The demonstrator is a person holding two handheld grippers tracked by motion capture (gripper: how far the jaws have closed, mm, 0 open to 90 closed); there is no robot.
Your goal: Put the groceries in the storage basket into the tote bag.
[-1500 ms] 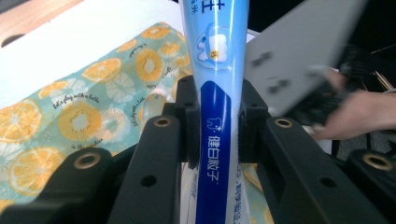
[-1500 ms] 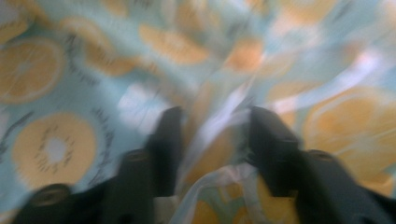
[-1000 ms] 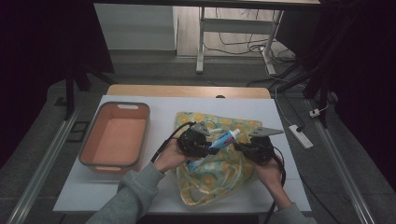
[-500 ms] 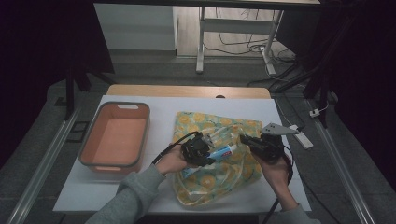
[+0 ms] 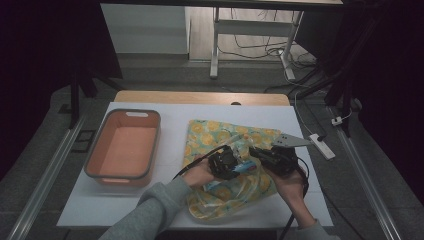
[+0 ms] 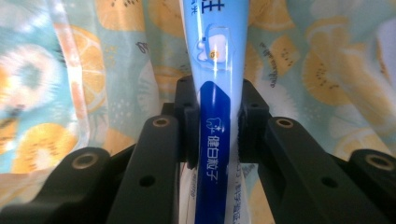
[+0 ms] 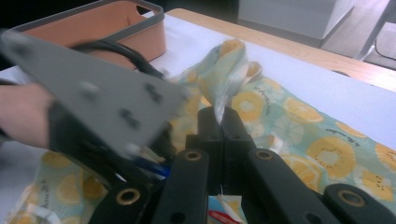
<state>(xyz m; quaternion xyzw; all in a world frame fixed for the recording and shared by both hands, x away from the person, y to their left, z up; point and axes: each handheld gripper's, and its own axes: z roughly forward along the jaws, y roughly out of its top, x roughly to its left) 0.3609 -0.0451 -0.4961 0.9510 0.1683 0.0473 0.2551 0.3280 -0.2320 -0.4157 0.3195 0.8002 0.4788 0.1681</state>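
Left claw (image 6: 212, 135): clamped on the blue toothpaste tube (image 6: 212, 84), which runs toward 12 o'clock from the jaws over the fruit-print bag (image 6: 327, 70).
Right claw (image 7: 219, 135): jaws pressed together on a thin edge of the bag's film (image 7: 229, 79), lifting it at the mouth.
Step, as I judge it: feeding the tube into the bag held open.
Doing it well: keep the pinched edge raised and taut; steer the tube nose under that lip, low and straight; release only once the tube lies well inside.
Risk: film slipping, mouth collapsing.
Desk (image 5: 175, 112): bag at centre; orange bin (image 5: 122, 145) at 9 o'clock, well apart.
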